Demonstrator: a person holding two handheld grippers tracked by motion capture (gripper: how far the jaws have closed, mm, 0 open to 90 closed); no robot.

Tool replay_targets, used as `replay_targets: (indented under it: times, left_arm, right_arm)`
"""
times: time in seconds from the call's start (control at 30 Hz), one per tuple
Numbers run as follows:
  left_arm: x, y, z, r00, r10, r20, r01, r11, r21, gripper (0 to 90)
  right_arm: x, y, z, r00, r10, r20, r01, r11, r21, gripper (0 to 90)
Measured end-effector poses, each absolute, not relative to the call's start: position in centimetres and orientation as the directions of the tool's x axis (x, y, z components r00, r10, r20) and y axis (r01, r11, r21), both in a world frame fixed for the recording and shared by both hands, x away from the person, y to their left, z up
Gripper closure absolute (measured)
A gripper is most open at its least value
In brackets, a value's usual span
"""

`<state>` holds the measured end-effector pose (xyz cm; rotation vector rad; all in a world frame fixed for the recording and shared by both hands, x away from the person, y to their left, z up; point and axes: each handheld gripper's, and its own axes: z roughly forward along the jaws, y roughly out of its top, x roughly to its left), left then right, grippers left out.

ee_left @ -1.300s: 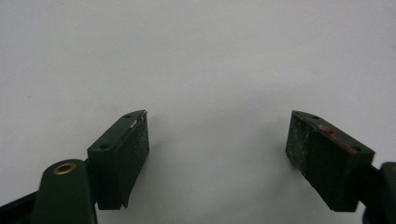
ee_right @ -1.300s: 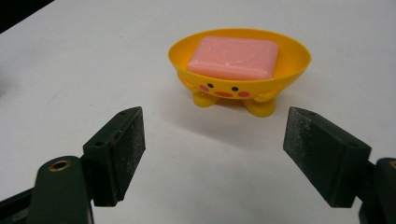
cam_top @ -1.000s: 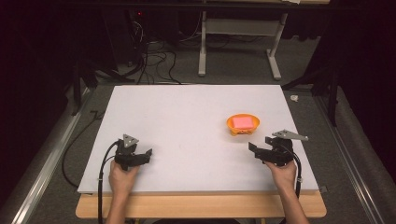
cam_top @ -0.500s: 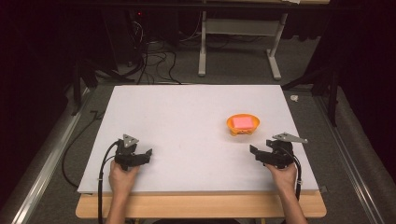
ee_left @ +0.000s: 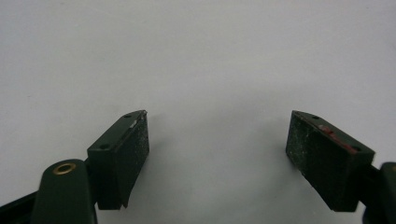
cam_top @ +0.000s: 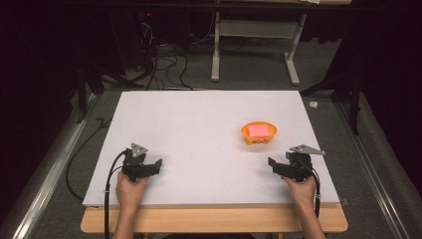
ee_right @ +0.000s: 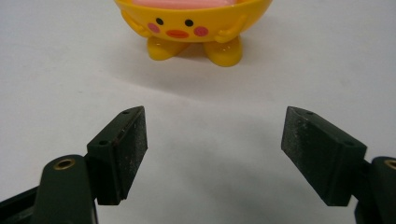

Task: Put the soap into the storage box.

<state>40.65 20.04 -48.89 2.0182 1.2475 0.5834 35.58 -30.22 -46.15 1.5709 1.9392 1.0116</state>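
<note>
Early going here: the yellow bowl (cam_top: 259, 132) with its pink block (cam_top: 261, 130) sits untouched on the white counter (cam_top: 199, 129), right of centre. The right gripper (ee_right: 212, 140) faces it from just short, fingers apart and just closing a little on nothing. The left gripper (ee_left: 217, 144) rests well apart, fingers wide over bare counter. The grasp is yet to come

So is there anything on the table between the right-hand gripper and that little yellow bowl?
No. In the right gripper view, only bare white table lies between the right gripper, its jaws apart, and the yellow bowl. The high view shows the same empty gap.
</note>
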Motion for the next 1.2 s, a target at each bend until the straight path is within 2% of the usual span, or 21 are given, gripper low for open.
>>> replay_targets:
  times: [0.53,1.2]
  left_arm:
    - [40.7,20.0,-48.9,0.439,0.898,0.019,0.592,-0.305,0.746,21.9]
    - [40.7,20.0,-48.9,0.439,0.898,0.019,0.592,-0.305,0.746,22.0]
  right_arm:
    - [35.9,-30.4,-47.3,-0.220,0.973,0.064,0.653,0.098,0.751,23.3]
    - [36.6,-29.6,-48.2,-0.220,0.975,-0.018,0.681,0.166,0.713,22.8]
